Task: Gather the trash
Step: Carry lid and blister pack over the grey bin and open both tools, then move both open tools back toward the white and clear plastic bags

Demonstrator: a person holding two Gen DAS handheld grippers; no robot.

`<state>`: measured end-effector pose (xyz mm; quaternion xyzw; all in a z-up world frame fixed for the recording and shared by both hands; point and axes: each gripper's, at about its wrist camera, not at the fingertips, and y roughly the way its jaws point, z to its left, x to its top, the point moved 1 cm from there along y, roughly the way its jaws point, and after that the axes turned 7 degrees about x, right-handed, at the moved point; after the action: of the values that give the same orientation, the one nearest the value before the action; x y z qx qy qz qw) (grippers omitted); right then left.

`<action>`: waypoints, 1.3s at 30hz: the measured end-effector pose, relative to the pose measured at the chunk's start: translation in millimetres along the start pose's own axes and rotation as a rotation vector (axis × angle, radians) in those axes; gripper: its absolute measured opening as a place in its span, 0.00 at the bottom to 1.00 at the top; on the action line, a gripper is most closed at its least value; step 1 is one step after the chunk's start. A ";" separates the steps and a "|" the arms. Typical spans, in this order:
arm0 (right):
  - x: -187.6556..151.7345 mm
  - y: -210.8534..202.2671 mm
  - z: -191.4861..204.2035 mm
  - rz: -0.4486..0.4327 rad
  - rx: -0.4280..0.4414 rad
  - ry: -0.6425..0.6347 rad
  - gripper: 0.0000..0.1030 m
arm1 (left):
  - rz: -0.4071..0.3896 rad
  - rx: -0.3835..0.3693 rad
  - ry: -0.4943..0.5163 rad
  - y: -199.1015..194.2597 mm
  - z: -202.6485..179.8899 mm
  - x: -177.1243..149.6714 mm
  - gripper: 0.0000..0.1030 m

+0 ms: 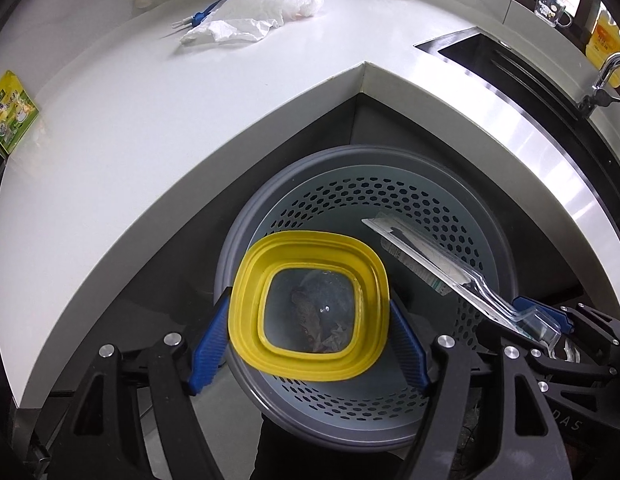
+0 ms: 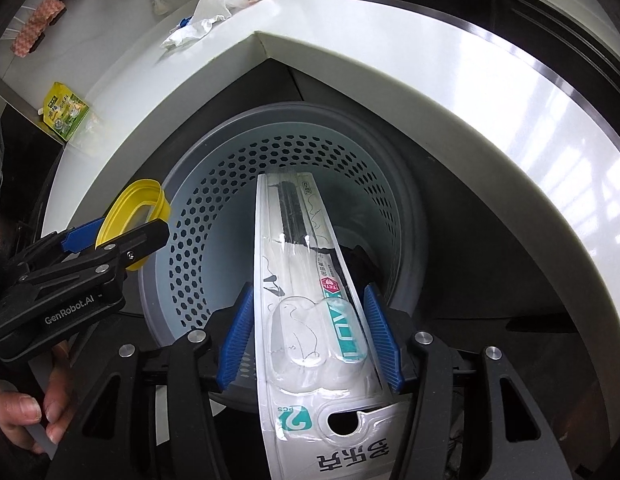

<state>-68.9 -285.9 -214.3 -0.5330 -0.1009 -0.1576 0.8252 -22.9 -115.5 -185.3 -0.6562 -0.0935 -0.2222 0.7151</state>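
My left gripper (image 1: pixel 310 344) is shut on a yellow-rimmed lid (image 1: pixel 310 304) with a clear middle, held over a grey perforated trash bin (image 1: pixel 390 200) on the floor. My right gripper (image 2: pixel 310 344) is shut on a clear toothbrush blister pack (image 2: pixel 305 280), which points into the same bin (image 2: pixel 213 200). The pack also shows in the left wrist view (image 1: pixel 430 260), and the lid in the right wrist view (image 2: pixel 133 216). Some scraps lie at the bin's bottom, seen through the lid.
The bin stands in the inner corner of a white L-shaped counter (image 1: pixel 189 120). On it lie a crumpled white plastic bag (image 1: pixel 261 8), a blue-handled tool (image 1: pixel 205 14) and a yellow-green packet (image 1: pixel 11 114). A sink (image 1: pixel 490 56) with a tap is at right.
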 end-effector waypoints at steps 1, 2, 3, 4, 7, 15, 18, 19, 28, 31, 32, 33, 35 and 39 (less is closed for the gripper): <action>0.3 -0.6 -0.4 0.002 0.002 0.003 0.61 | 0.001 0.002 -0.001 -0.5 0.8 -0.2 0.72; 0.9 -1.0 -0.5 -0.001 0.001 0.005 0.64 | 0.001 0.004 -0.002 -0.8 2.2 -0.1 0.78; 0.6 -3.0 -0.5 -0.008 0.003 0.007 0.65 | -0.002 0.008 -0.006 -1.7 3.4 -0.5 0.79; 0.9 -4.2 -0.6 -0.011 0.003 0.006 0.65 | -0.002 0.011 -0.007 -1.8 4.4 -0.8 0.80; 1.2 -5.9 -1.3 -0.013 -0.002 0.009 0.65 | 0.008 0.023 -0.010 -1.6 6.3 -2.1 0.80; 2.0 -6.0 1.3 -0.016 0.008 0.009 0.66 | 0.009 0.037 -0.009 -7.2 8.4 -3.0 0.82; 1.6 -9.5 1.6 -0.026 0.010 0.009 0.66 | 0.007 0.037 -0.008 -10.3 8.5 -1.3 0.82; 1.6 -10.5 1.1 -0.029 0.011 0.010 0.66 | 0.006 0.037 -0.007 -11.2 8.1 -0.6 0.82; 5.2 -21.1 -1.7 -0.051 0.014 0.010 0.66 | -0.017 0.042 -0.002 -24.1 4.0 7.1 0.82; 6.5 -26.5 -1.5 -0.059 0.017 0.009 0.66 | -0.023 0.041 -0.002 -29.0 3.1 9.6 0.83; 6.9 -28.6 -1.4 -0.062 0.017 0.008 0.66 | -0.025 0.040 -0.002 -30.8 2.5 10.4 0.82; 7.0 -30.9 -1.2 -0.065 0.018 0.006 0.66 | -0.028 0.042 -0.002 -32.6 2.0 11.0 0.82; 8.0 -33.8 -0.3 -0.069 0.019 0.001 0.66 | -0.035 0.043 0.000 -36.9 1.3 12.4 0.82; 10.4 -40.1 -0.3 -0.079 0.022 -0.004 0.66 | -0.048 0.043 -0.002 -44.5 0.6 15.7 0.82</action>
<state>-74.0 -303.0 -177.0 -0.5198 -0.1251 -0.1877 0.8240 -28.6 -119.7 -138.7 -0.6386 -0.1149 -0.2367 0.7231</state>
